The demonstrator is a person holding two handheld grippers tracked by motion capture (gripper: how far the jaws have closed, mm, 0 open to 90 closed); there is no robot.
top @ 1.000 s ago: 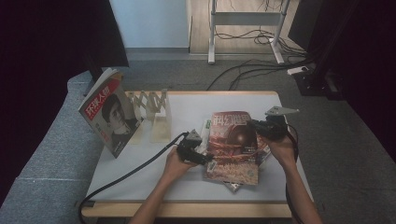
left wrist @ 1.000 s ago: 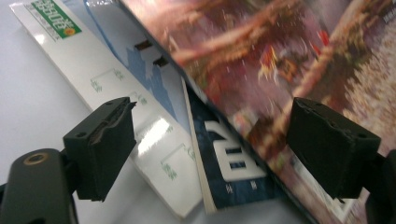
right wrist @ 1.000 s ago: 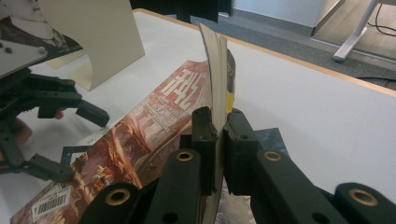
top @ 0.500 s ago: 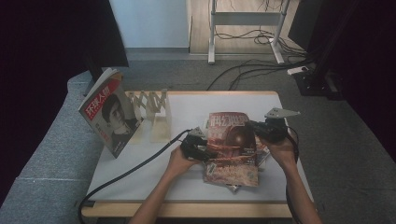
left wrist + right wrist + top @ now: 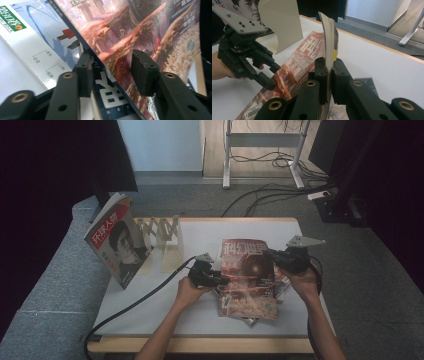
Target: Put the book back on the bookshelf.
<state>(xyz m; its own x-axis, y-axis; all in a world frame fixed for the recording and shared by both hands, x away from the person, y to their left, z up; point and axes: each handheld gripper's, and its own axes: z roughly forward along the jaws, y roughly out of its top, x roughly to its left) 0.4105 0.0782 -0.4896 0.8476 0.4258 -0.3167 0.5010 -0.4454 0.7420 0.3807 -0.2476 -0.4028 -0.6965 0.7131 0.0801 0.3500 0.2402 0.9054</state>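
my left claw (image 5: 216,279) sits at the left edge of the red magazine (image 5: 248,276) in the high view, and my right claw (image 5: 280,258) is on its right edge. the magazine lies tilted over a small pile near the middle of the counter (image 5: 150,307). another magazine (image 5: 119,244) already stands in the rack (image 5: 161,236) at the far left.

in the left claw view, the left claw (image 5: 112,72) has its jaws parted, the red magazine (image 5: 150,27) passing between them without being pinched yet. a white magazine (image 5: 37,47) lies beneath.

in the right claw view, the right claw (image 5: 329,75) is closed tight on the red magazine (image 5: 329,37), lifting that edge upright. the left claw (image 5: 268,77) waits open across the cover, near the rack (image 5: 280,23).

i judge the job partly done: one magazine racked, this one gripped on one side, not yet carried over, and the pile below untouched.
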